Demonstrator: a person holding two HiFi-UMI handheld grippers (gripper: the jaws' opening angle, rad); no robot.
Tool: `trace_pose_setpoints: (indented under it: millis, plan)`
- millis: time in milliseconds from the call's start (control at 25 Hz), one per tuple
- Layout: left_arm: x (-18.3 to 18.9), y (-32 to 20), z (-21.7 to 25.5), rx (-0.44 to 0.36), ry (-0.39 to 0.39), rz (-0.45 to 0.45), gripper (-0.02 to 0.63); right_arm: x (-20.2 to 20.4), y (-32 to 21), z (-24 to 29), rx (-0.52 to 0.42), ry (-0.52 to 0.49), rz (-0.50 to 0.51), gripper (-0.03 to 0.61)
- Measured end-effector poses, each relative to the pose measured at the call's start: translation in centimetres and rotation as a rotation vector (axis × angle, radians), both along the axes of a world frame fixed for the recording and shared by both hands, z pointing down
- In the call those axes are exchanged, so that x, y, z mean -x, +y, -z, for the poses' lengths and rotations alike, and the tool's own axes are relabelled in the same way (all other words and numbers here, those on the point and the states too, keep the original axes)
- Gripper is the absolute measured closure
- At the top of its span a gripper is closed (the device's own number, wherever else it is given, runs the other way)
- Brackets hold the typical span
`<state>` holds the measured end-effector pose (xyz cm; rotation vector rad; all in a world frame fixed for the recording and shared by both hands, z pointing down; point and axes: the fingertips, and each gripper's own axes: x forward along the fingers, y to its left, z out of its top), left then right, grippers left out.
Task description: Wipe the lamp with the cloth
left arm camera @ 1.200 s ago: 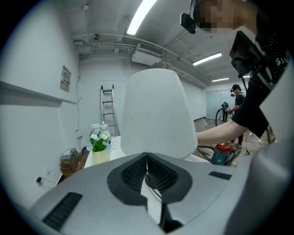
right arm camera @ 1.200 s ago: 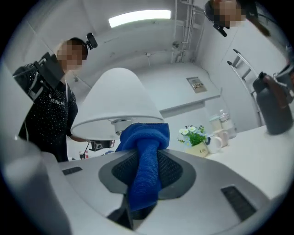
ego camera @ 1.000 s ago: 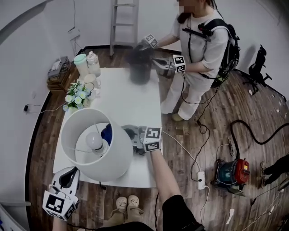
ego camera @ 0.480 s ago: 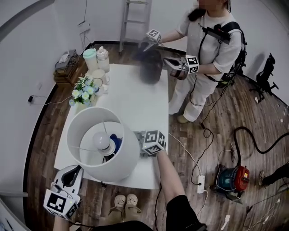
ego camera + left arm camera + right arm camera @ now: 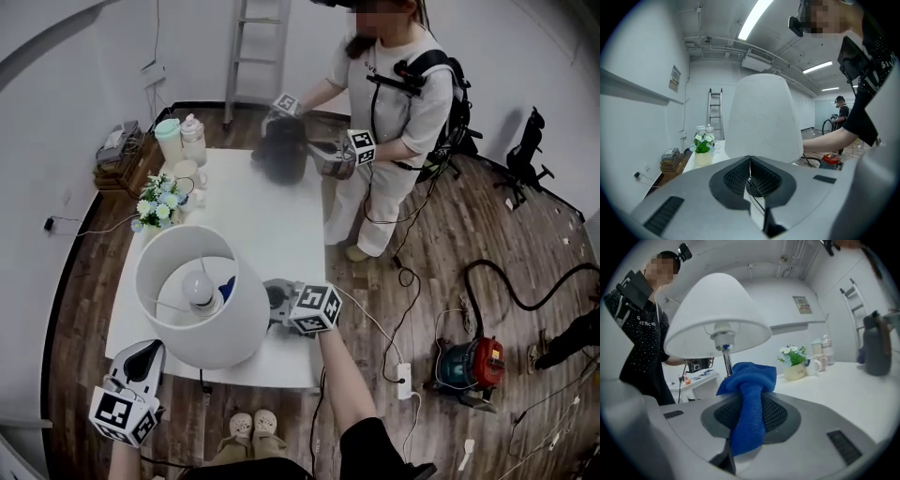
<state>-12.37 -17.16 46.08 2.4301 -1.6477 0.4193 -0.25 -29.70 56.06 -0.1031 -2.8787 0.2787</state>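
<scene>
Less of the blue terry cloth (image 5: 228, 281) is seen through the open top of the white cone-shaded table lamp (image 5: 202, 305) than half a second earlier. It is clenched in the fingers of the right gripper (image 5: 278, 302), bunched at the thin stem (image 5: 726, 363) under the shade. The left gripper (image 5: 145, 361) is held off the near corner of the white table (image 5: 272, 216), fingers pressed together on nothing.

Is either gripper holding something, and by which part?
The right gripper holds the blue cloth, its bunched middle pinched between the jaws, one end bulging out front. The left gripper has its jaws together on nothing.
</scene>
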Motion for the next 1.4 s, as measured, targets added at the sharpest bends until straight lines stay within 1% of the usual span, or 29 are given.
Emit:
trace_pose_setpoints:
  millis: [160, 280, 400, 520, 600, 680, 840, 1000, 1120, 1400]
  plan:
    - [0.1, 0.5, -0.1, -0.017, -0.006, -0.001, 0.601, -4.4, 2.9, 3.5, 0.009, -0.091, -0.212, 0.474]
    - [-0.1, 0.6, -0.2, -0.048, 0.031, -0.016, 0.603, -7.0, 6.2, 5.7, -0.034, -0.130, -0.356, 0.474]
    - [-0.2, 0.4, -0.5, -0.080, 0.030, -0.027, 0.603, -7.9, 9.0, 6.5, -0.059, -0.122, -0.475, 0.472]
    - [-0.2, 1.2, -1.7, -0.074, 0.018, -0.030, 0.603, -7.9, 12.3, 6.3, -0.047, -0.155, -0.565, 0.472]
    - [-0.4, 2.1, -2.5, -0.067, 0.034, -0.031, 0.603, -7.4, 14.8, 6.6, -0.050, -0.203, -0.593, 0.472]
    - [-1.0, 3.0, -3.0, -0.065, 0.068, -0.043, 0.603, -6.6, 17.0, 7.2, -0.059, -0.237, -0.614, 0.474]
    - [-2.1, 4.5, -3.8, -0.060, 0.121, -0.067, 0.601, -5.2, 19.3, 7.3, -0.094, -0.214, -0.640, 0.474]
    - [-2.5, 5.4, -3.8, -0.063, 0.149, -0.086, 0.603, -4.6, 20.6, 7.2, -0.099, -0.197, -0.620, 0.474]
    - [-2.4, 5.9, -3.6, -0.073, 0.166, -0.084, 0.602, -5.1, 21.0, 7.3, -0.101, -0.198, -0.630, 0.474]
    - [-2.8, 6.9, -3.7, -0.070, 0.158, -0.097, 0.603, -6.0, 20.9, 7.8, -0.109, -0.200, -0.653, 0.474]
